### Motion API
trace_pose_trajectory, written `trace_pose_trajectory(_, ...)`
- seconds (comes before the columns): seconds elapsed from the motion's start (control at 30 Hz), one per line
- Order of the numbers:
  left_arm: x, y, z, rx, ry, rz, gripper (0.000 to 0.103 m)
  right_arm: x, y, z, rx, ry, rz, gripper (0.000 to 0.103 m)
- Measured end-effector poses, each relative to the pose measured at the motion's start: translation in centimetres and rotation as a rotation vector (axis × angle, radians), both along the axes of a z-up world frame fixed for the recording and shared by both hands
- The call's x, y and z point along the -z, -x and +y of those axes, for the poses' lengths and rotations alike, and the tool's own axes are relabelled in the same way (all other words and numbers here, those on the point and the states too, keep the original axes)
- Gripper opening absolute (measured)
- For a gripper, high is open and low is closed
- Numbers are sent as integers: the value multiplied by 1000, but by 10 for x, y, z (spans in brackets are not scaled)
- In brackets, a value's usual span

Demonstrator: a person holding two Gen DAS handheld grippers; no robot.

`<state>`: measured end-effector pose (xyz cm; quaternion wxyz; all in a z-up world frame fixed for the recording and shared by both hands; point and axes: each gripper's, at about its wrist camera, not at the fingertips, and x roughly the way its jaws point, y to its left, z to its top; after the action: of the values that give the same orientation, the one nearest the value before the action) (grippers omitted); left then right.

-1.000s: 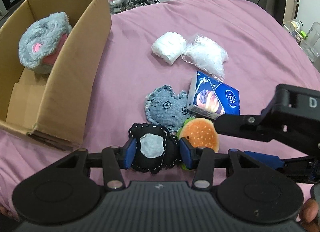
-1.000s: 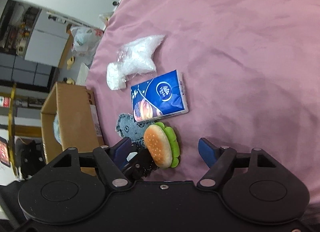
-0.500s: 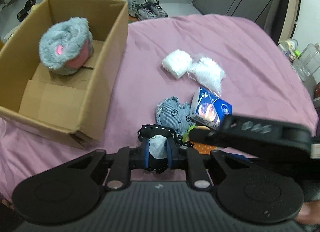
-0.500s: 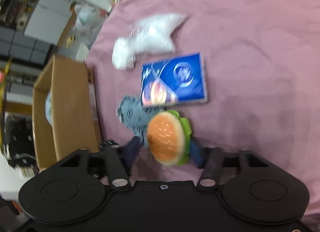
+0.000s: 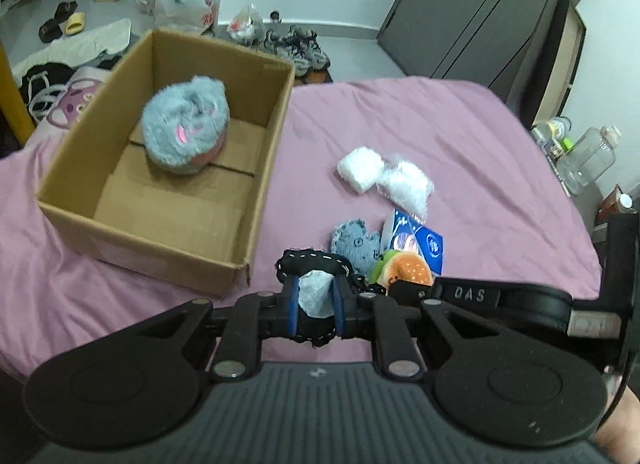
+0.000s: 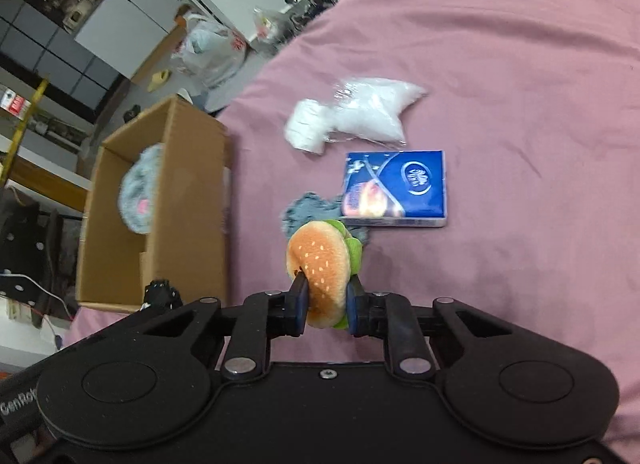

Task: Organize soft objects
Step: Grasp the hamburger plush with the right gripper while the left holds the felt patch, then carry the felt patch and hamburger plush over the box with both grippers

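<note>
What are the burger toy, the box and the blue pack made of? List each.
Burger toy: plush fabric, matte and fuzzy, dented by the tongs.
Box: brown corrugated cardboard, with raw cut edges.
Blue pack: probably glossy plastic film; printed, with sheen.

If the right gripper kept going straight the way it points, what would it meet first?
Most likely the grey denim patch lying just past the burger toy that the right gripper holds, then the blue tissue pack. Depth is hard to judge.
</note>
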<state>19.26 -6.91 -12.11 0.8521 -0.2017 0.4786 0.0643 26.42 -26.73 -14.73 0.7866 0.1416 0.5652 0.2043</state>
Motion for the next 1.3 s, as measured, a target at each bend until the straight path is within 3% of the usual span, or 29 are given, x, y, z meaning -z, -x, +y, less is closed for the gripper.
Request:
trace_pose_trajectory(0.63,-48,24,50,-29,1,-106,16,-55,44,44,40,-58,-119,19)
trace_pose_trajectory(1.3,-80,45,100,-98,-7,-167,17,-100,57,92,-40,-99,-248,19)
